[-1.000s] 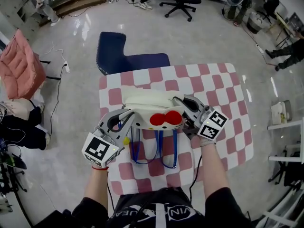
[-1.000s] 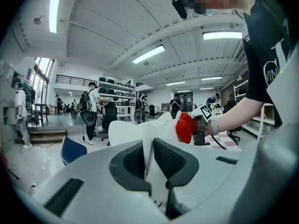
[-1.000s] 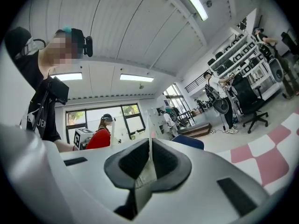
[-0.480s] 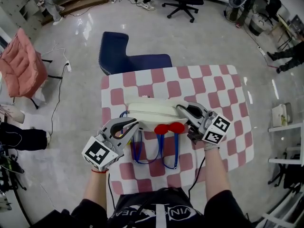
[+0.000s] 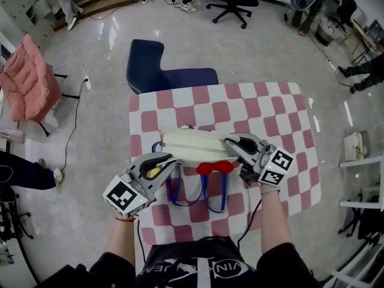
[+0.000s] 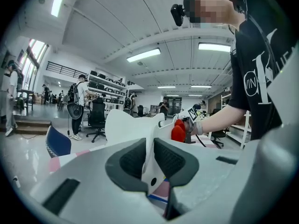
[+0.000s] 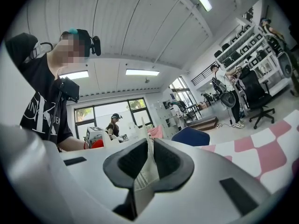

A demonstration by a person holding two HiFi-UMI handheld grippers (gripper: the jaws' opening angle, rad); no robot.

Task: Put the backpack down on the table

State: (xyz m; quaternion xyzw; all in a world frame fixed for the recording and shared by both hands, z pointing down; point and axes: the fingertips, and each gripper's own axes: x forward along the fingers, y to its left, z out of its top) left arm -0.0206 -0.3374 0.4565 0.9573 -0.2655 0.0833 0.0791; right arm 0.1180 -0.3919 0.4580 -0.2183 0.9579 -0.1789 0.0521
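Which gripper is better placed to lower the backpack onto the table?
Neither alone: left gripper and right gripper each clamp one end of the backpack over the table, so probably both together.

Checkered table (image 5: 270,107) beneath white backpack (image 5: 192,147)

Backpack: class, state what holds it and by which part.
Both grippers hold the backpack: the left gripper is shut on its left edge, the right gripper on its right edge.
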